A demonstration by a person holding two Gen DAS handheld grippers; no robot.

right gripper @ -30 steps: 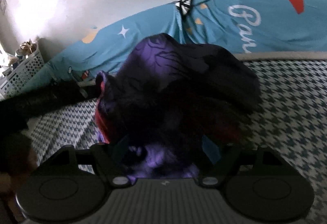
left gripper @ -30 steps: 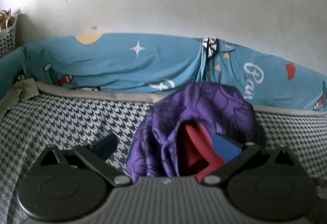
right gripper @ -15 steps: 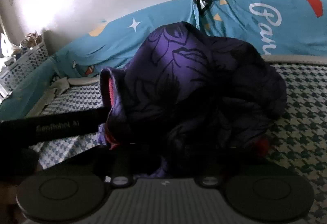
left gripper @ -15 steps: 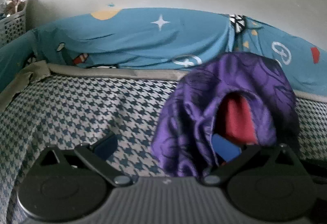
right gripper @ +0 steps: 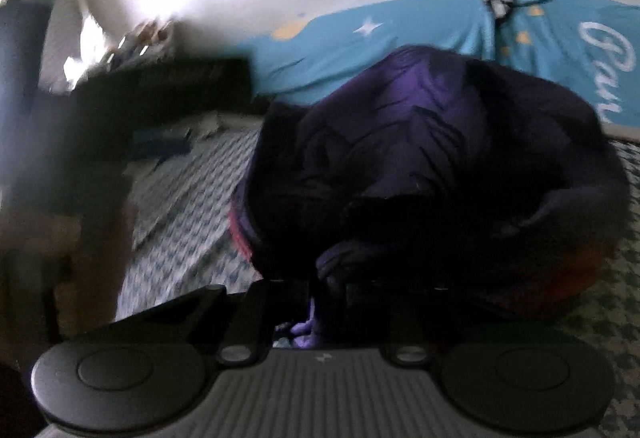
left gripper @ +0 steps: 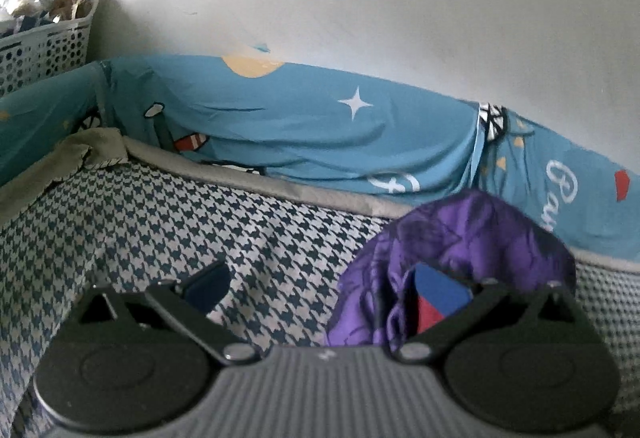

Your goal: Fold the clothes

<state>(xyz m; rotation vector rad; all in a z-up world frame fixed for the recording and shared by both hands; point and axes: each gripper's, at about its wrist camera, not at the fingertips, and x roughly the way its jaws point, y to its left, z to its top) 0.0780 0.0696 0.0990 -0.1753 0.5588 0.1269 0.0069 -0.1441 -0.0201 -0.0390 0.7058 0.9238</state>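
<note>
- Purple garment [right gripper: 432, 166]: a crumpled heap with a dark floral print and a red lining showing at its folds, lying on the houndstooth bedcover [left gripper: 168, 222] toward the far edge of the bed, just short of the blue printed sheet [left gripper: 304, 134] that is draped along the wall side.
- Right gripper [right gripper: 326, 302]: the jaws are seen closing, nearly together, with a fold of the purple cloth pinched between them at the near edge of the heap; the view is blurred and dark, so the exact hold on the cloth is judged rather than plainly seen.
- Left gripper [left gripper: 320, 290]: the jaws are spread wide; one blue pad [left gripper: 208, 284] stands over bare bedcover, the other is set against or inside a fold of the garment. Nothing is clamped between them.
- Far-left corner of the bed: a white perforated basket [left gripper: 44, 42] is seen beyond it, clear of the work.
- Step in hand, as judged: the first grasp of the bunched garment, before it is spread for folding. No fold is yet made.
- Next move, as judged: a second hold by the left gripper on an edge well apart from the first, so that the cloth can be lifted, shaken open and laid flat on the free bedcover toward the near-left side.
- Caution: the heap is tangled, so more than one layer may be caught in a single pinch.
</note>
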